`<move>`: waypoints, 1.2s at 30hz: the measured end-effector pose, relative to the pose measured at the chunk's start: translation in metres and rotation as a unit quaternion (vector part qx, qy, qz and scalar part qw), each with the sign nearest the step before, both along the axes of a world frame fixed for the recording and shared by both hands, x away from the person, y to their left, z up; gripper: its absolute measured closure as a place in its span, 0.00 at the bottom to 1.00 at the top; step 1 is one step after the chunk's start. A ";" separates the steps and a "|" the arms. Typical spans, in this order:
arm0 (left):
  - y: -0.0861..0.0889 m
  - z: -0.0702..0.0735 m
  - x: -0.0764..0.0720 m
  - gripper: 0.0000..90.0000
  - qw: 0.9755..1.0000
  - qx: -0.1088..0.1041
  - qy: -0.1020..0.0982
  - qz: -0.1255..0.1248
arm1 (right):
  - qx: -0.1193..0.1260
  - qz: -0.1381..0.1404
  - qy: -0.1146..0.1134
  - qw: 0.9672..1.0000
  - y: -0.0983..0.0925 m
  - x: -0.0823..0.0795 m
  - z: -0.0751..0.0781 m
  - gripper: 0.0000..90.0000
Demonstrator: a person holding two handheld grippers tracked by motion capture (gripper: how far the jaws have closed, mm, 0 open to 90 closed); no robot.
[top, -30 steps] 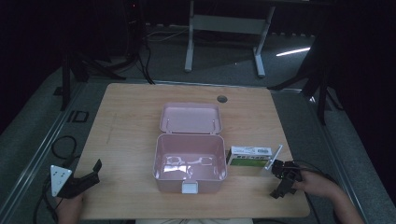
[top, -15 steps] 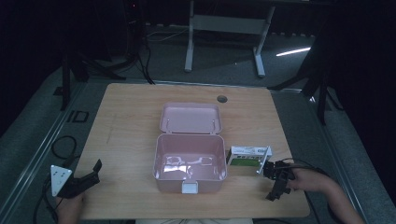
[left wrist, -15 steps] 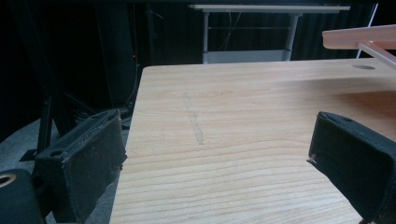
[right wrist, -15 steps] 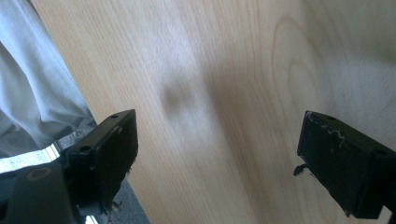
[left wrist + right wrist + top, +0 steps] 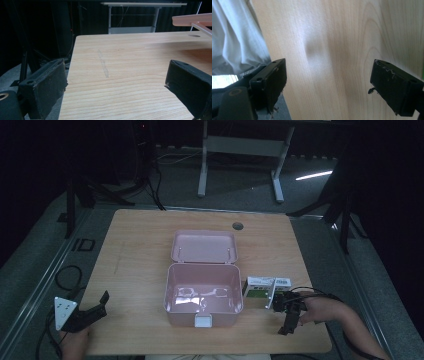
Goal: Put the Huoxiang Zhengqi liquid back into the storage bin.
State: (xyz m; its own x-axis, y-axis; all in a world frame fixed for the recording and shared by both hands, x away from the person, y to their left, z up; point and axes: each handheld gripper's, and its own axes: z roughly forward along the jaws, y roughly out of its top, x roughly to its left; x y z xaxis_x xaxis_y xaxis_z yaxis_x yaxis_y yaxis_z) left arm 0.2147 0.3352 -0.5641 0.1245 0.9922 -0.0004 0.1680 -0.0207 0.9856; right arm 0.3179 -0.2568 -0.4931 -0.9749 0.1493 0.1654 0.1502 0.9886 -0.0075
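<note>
Wooden table (image 5: 140, 255) spreads in front of you, light-grained and rounded at the corners, with a small round hole (image 5: 238, 226) near its far edge. At its middle sits the pink plastic box (image 5: 203, 292), open, its hinged lid (image 5: 204, 246) thrown back away from you and lying nearly flat; the base has a pale latch (image 5: 203, 321) on the near wall. Just beside the box's right wall lies the small white-and-green carton (image 5: 261, 287), on the tabletop and outside the box. Whether it touches the box you cannot tell.

Your right gripper (image 5: 289, 316) sits just near of that carton, close to the table's near right corner, its jaws pointing back towards you and the table edge. In the right gripper view (image 5: 327, 85) the jaws stand wide apart over bare wood, holding nothing, with pale cloth (image 5: 234, 40) past the table edge.

Your left gripper (image 5: 92, 311) rests at the near left corner, well apart from the box, with its grey three-cornered plate (image 5: 64, 310) hanging past the edge. Its jaws are spread wide too, empty, seen in the left gripper view (image 5: 116, 85) aimed along the tabletop.
</note>
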 end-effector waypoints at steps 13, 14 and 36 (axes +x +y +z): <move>0.000 0.000 0.000 0.04 1.000 0.000 0.000 -0.001 | 0.032 0.077 -0.008 0.996 0.026 -0.009 0.031 0.21; 0.000 0.000 0.000 0.04 1.000 0.000 0.001 -0.001 | 0.033 0.081 -0.009 0.996 0.027 -0.009 0.034 0.21; 0.000 0.000 0.000 0.04 1.000 0.000 0.001 -0.001 | 0.036 0.082 -0.067 0.994 0.030 0.037 0.103 0.27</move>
